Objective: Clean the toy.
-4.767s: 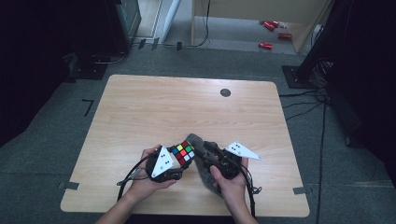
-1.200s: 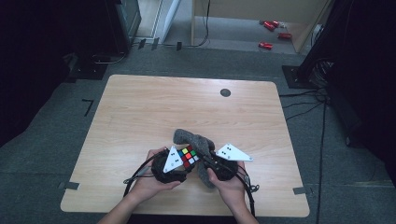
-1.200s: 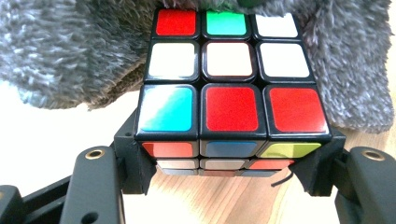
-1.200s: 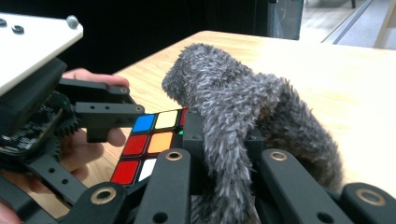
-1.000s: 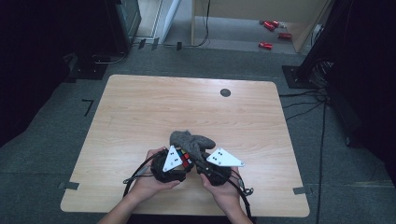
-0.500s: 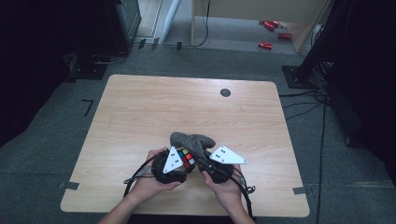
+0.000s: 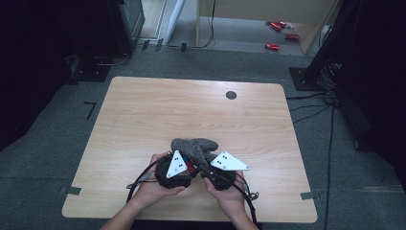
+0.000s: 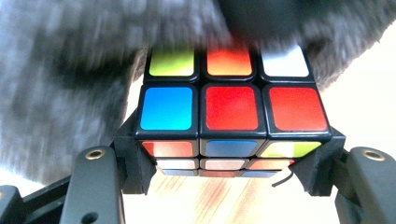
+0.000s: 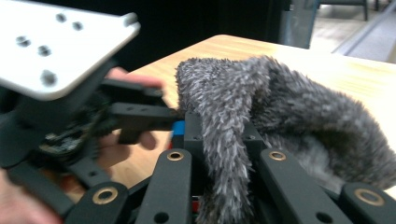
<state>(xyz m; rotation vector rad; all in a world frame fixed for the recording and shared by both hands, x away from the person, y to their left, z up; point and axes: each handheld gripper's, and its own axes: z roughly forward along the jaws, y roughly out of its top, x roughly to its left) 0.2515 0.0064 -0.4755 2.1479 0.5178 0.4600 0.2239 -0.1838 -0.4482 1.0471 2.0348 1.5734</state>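
Since earlier, the grey fuzzy pouch has come over the Rubik's cube — clamped in the left hand-held gripper. Right hand-held gripper pinches the pouch rim; next, pull it fully over the cube.

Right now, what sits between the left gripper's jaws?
A colour cube fills the gap: the left gripper is shut on it, as the left gripper view shows. Grey fuzzy cloth drapes over the cube's far edge.
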